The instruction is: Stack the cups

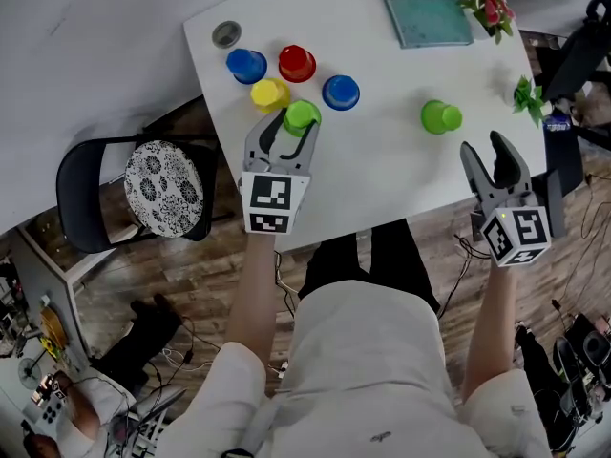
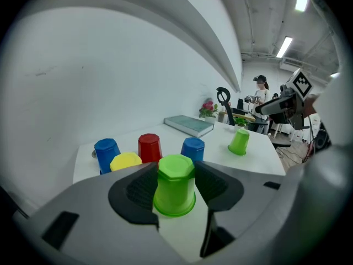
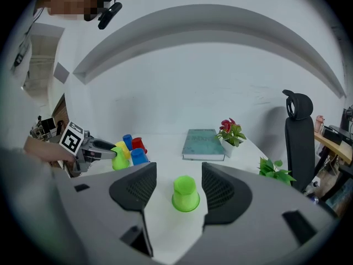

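Now, the white tabletop (image 1: 382, 170) carries everything, with a teal book (image 1: 420, 6) lying flat at its far edge. The left hand-held gripper (image 1: 291, 124) reaches in over the near edge with its jaws standing wide, and they are clamped on a green cup (image 2: 175, 186). That cup is upside down, and both pads sit against its sides just below the closed end. I can't tell whether its rim is on the tabletop or just off it.

The right hand-held gripper (image 1: 484, 146) hangs at the near right corner, jaws spread and gripping nothing. A second green cup (image 1: 440, 116), also upside down, stands on the tabletop ahead of its tips and clear of both of them.

Just beyond the gripped cup there is a tight cluster of upturned cups. A yellow cup (image 1: 269, 93) is right beside it, with a blue cup (image 1: 246, 65) and a red cup (image 1: 297, 63) behind. A second blue cup (image 1: 341, 92) sits to the right.

Smaller bits: a red-flowered plant (image 1: 489, 8) beside the book, a green plant (image 1: 528, 96) at the right edge, and a grey disc (image 1: 226, 33) at the far left corner.
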`<state>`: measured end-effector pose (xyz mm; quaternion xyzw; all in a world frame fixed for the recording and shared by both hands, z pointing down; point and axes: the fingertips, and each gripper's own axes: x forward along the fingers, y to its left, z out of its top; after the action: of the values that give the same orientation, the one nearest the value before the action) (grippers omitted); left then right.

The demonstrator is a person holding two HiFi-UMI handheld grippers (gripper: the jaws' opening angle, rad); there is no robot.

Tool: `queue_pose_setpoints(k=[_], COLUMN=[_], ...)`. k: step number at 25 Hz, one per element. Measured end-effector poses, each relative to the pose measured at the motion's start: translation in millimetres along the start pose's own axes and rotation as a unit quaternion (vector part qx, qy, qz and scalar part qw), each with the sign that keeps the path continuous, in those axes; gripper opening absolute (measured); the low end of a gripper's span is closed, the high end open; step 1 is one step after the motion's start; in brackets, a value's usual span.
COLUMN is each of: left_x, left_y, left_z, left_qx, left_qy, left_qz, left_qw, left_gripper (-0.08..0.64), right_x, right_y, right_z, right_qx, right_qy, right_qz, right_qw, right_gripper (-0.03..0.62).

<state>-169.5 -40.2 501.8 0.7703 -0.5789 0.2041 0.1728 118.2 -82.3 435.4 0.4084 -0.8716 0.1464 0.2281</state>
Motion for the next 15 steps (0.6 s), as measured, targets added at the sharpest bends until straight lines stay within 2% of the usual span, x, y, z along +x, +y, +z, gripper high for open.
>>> queue_pose_setpoints(k=[15], left_x=[-14], left_y=[-55], left_z=[16], left_qx=[0.016], left_qy=[-0.016], left_qz=[-0.049], left_qw=[0.9986], left_gripper=[0.218], right_x=[-4], right_y=[6], right_z=[15], right_qx=[0.002], right_qy=[-0.025], right_qz=[0.016], right_qw=[1.000], right_gripper=[0.259])
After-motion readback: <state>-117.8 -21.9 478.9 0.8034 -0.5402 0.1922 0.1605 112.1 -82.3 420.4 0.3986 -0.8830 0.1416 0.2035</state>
